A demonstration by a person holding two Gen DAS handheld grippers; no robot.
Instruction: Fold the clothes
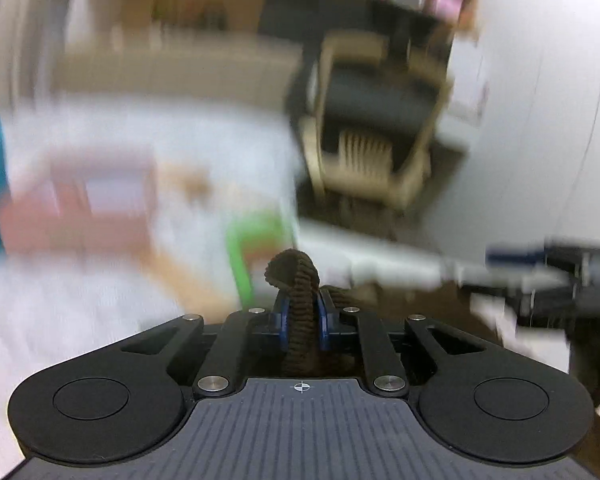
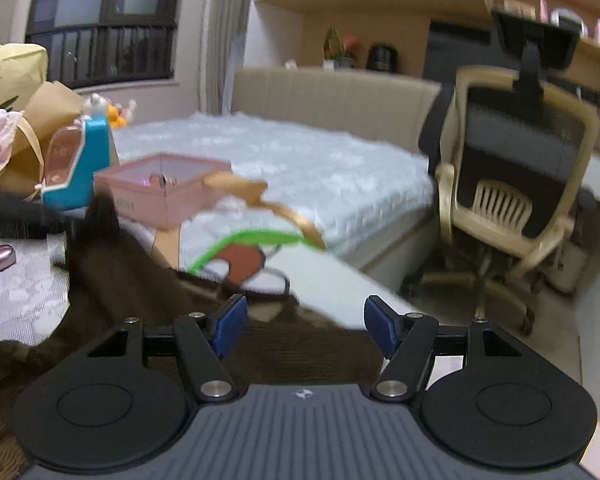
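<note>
A: We find the left gripper clenched on a ribbed edge of the brown garment, which stands up between the blue pads at twelve o'clock. The left wrist view is heavily smeared, so we cannot read how the cloth hangs beyond that pinch.

B: Agreed. In the right wrist view we see the right gripper released, jaws wide apart and nothing between them. The brown garment spreads from nine o'clock to just beyond the fingertips, one corner raised at ten o'clock.

A: The rest of it lies on the white bed cover, with a pink box and a green-edged bag near its far edge at twelve o'clock.

B: We judge a lift or spread is in hand. To do it well, we would have the right gripper take an edge level with the left one's pinch, draw the cloth taut without tugging it free, and keep it away from the box.
</note>
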